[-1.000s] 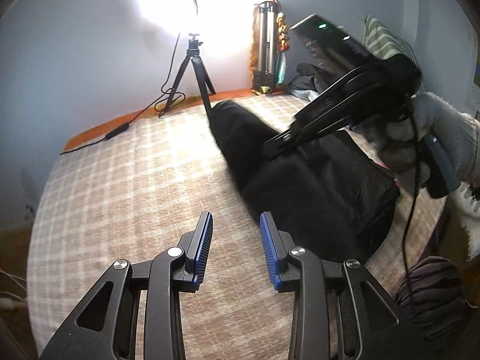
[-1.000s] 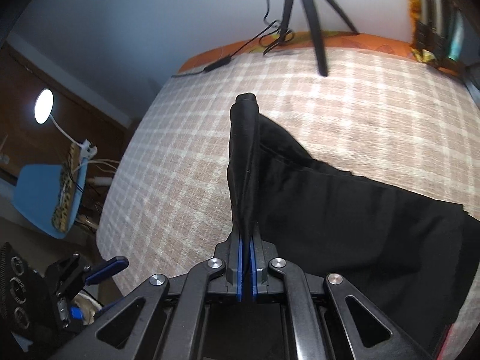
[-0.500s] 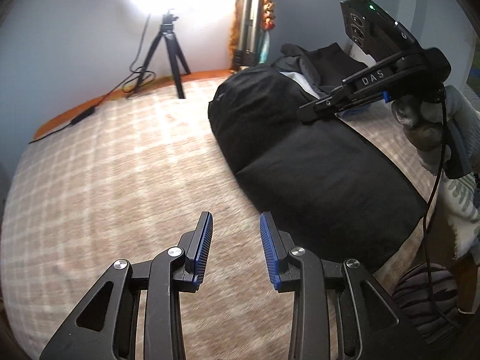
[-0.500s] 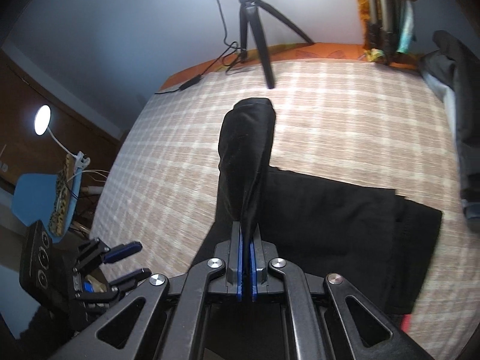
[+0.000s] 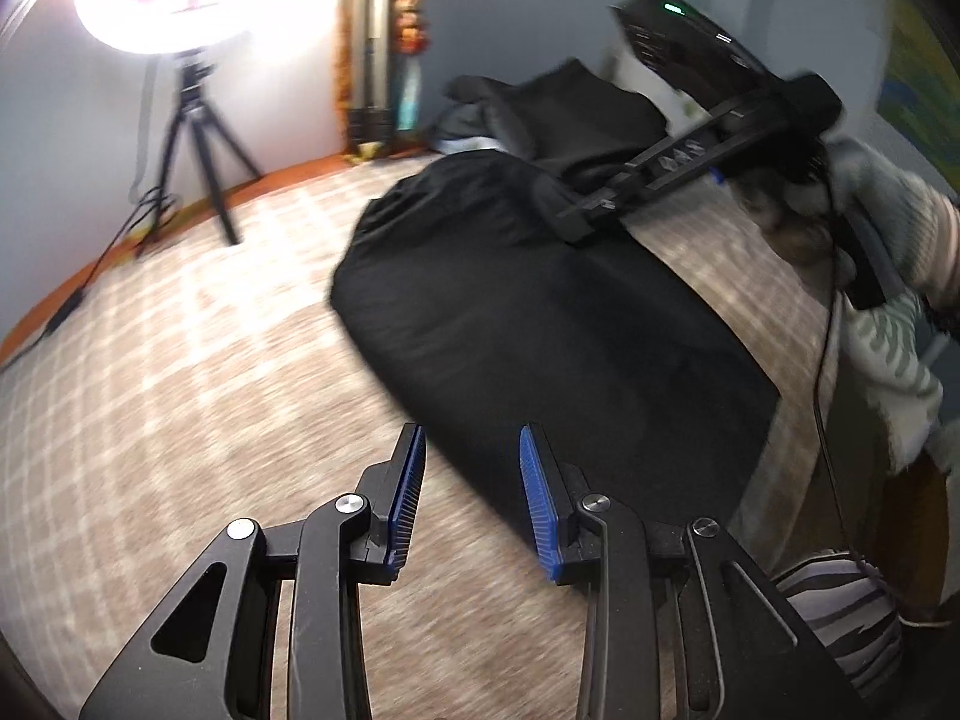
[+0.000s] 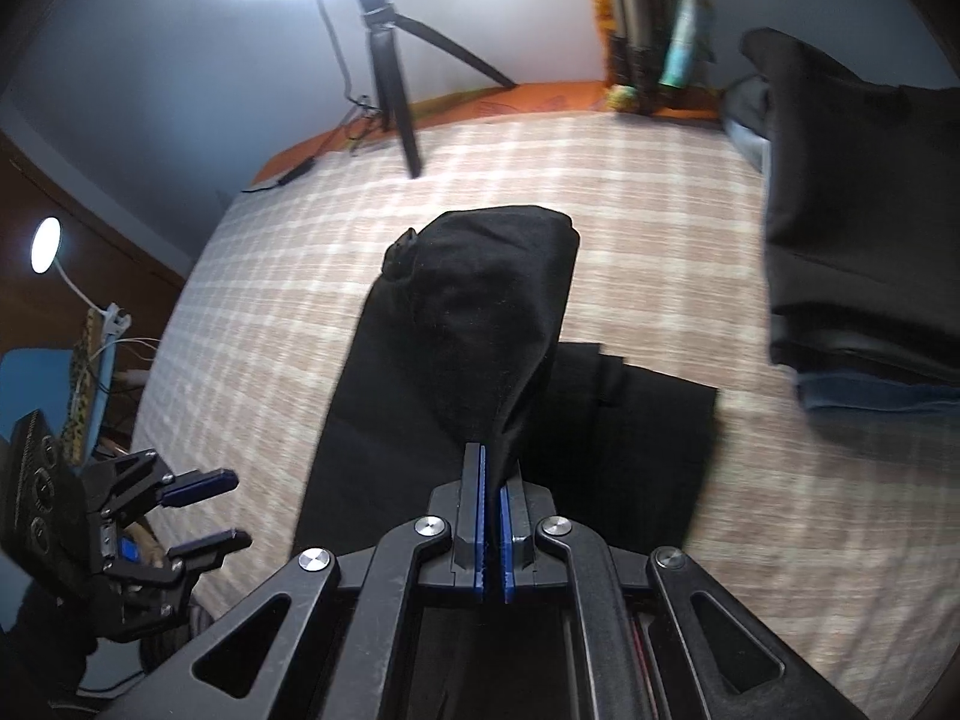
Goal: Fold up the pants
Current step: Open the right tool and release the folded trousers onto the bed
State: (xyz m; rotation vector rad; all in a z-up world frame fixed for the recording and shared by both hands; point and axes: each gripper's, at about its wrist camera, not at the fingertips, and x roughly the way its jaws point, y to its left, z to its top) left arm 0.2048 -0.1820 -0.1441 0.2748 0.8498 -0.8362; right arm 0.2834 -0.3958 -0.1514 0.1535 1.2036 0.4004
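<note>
Draping over itself, black pants (image 5: 540,324) bulge on checked bedspread (image 5: 180,396).

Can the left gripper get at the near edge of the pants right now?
Probably yes. The left gripper is open and empty over the checked cover, and the near edge of the black pants lies just ahead of its fingertips with nothing between. The right gripper pinches the fabric farther off.
</note>
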